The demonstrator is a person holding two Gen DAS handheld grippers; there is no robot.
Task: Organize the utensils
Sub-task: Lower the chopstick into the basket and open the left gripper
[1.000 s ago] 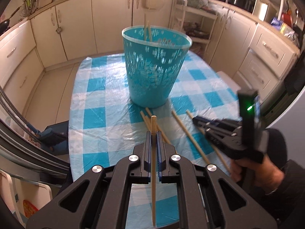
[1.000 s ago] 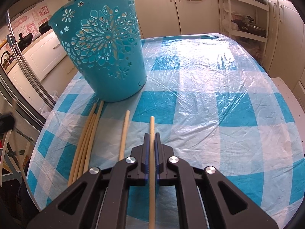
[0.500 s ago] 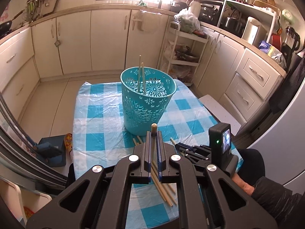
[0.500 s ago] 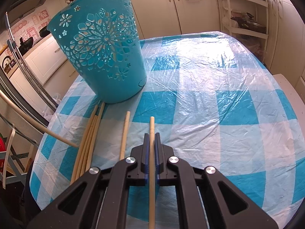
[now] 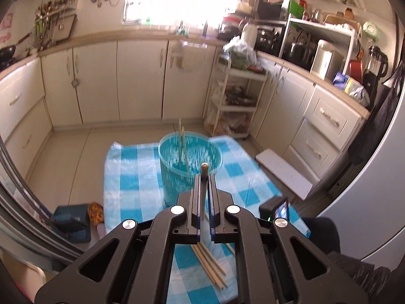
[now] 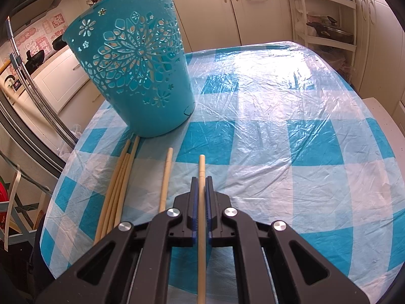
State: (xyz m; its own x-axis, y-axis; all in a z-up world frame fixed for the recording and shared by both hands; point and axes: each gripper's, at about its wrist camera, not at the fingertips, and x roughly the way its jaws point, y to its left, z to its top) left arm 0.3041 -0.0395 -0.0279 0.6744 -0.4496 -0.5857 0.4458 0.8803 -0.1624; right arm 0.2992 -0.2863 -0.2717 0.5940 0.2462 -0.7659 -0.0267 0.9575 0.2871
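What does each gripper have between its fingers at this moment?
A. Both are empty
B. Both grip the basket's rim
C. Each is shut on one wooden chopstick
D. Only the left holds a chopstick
C: the left gripper is shut on a chopstick above the teal basket, and the right gripper is shut on another chopstick.

Black, angular left gripper (image 5: 203, 177) and right gripper (image 6: 201, 181): cut-out arms, round silver screws (image 5: 177, 210), blue-edged pads (image 6: 193, 228); a dark sleeve (image 5: 354, 271) at the frame's edge.
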